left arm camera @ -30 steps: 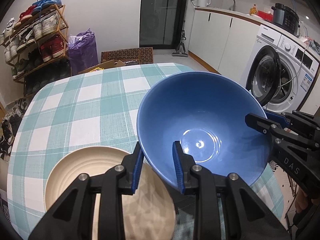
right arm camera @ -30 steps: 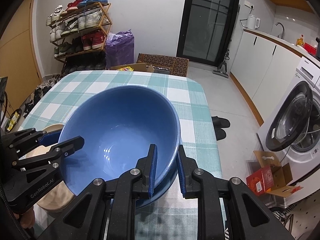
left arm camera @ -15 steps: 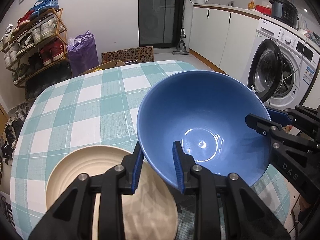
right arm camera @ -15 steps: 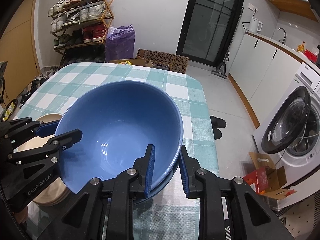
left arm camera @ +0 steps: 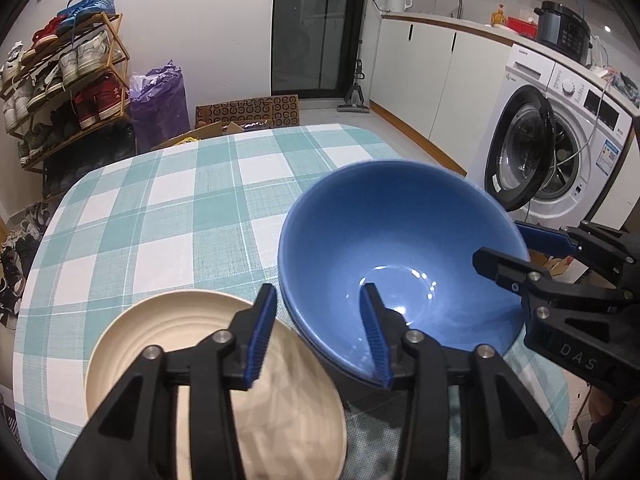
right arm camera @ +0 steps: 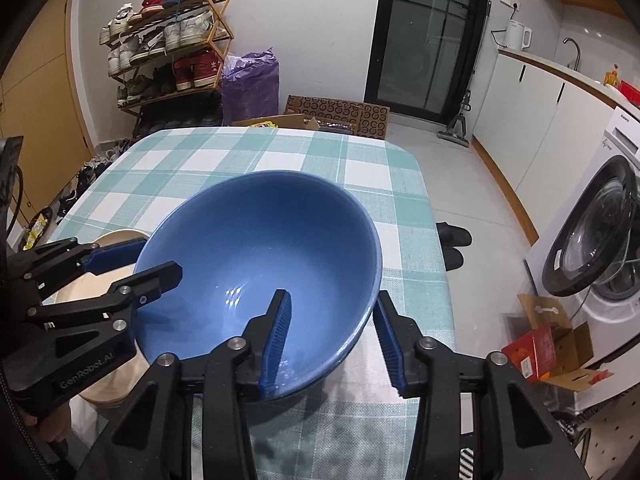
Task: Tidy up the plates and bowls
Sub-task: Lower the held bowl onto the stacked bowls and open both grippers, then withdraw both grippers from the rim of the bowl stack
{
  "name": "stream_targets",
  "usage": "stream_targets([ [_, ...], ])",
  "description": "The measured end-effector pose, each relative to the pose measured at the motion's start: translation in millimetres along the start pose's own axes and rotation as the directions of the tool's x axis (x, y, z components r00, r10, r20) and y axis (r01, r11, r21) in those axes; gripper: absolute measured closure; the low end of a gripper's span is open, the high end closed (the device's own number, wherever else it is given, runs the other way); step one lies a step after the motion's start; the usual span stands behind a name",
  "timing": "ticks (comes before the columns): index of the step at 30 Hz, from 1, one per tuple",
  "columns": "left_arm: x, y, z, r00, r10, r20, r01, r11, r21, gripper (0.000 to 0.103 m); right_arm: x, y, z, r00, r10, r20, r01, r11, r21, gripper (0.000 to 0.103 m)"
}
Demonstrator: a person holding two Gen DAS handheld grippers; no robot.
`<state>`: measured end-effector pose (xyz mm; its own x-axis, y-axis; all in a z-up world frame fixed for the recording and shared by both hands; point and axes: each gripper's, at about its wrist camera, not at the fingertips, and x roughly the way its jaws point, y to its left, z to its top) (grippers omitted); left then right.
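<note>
Both jaws are opening: left gripper (left arm camera: 318, 332) and right gripper (right arm camera: 334, 340) each straddling blue bowl (left arm camera: 400, 248) rim, pads clearing it.

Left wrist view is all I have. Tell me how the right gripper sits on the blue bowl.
Observer: The right gripper straddles the near rim of the blue bowl, one finger inside and one outside. Its jaws are opening and neither pad presses the rim.
Operator: Now describe my own side, seen from across.
Observer: The left gripper straddles the opposite rim the same way, jaws opening, its outer finger above the cream plate.
Operator: Report the floor on the far right.
Observer: A pair of dark slippers lies there, right beside the table.
</note>
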<state>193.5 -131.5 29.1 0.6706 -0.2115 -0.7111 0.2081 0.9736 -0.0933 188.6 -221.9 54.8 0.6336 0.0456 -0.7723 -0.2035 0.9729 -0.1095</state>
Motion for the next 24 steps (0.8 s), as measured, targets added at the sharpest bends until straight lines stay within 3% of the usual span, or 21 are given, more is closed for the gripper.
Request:
stream_targets([
  [3,-4,0,1,1.000,-0.001,0.009,0.001,1.000,-0.002,0.053,-8,-2,0,1.000,-0.001,0.023,0.000,1.000,0.007,0.048],
  [9,-14,3,1,1.000,-0.010,0.021,0.010,1.000,0.000,0.047,-23,-14,0,0.998,0.026,0.060,-0.030,0.997,0.066,0.026],
  [11,-19,6,0,1.000,-0.013,0.028,0.013,1.000,-0.002,0.039,-29,-17,-1,0.996,0.033,0.078,-0.039,0.996,0.078,0.021],
  [15,-30,13,-1,0.998,-0.012,0.068,0.013,1.000,-0.017,0.013,-38,-19,-3,0.993,0.041,0.114,-0.052,0.994,0.091,0.013],
  [17,-36,18,1,0.996,-0.008,0.091,0.011,0.999,-0.032,0.009,-40,-18,-3,0.992,0.043,0.122,-0.054,0.995,0.086,0.003],
  [24,-43,29,7,0.993,-0.011,0.117,0.016,0.999,-0.044,0.000,-40,-15,-6,0.988,0.068,0.139,-0.084,0.991,0.108,0.001],
])
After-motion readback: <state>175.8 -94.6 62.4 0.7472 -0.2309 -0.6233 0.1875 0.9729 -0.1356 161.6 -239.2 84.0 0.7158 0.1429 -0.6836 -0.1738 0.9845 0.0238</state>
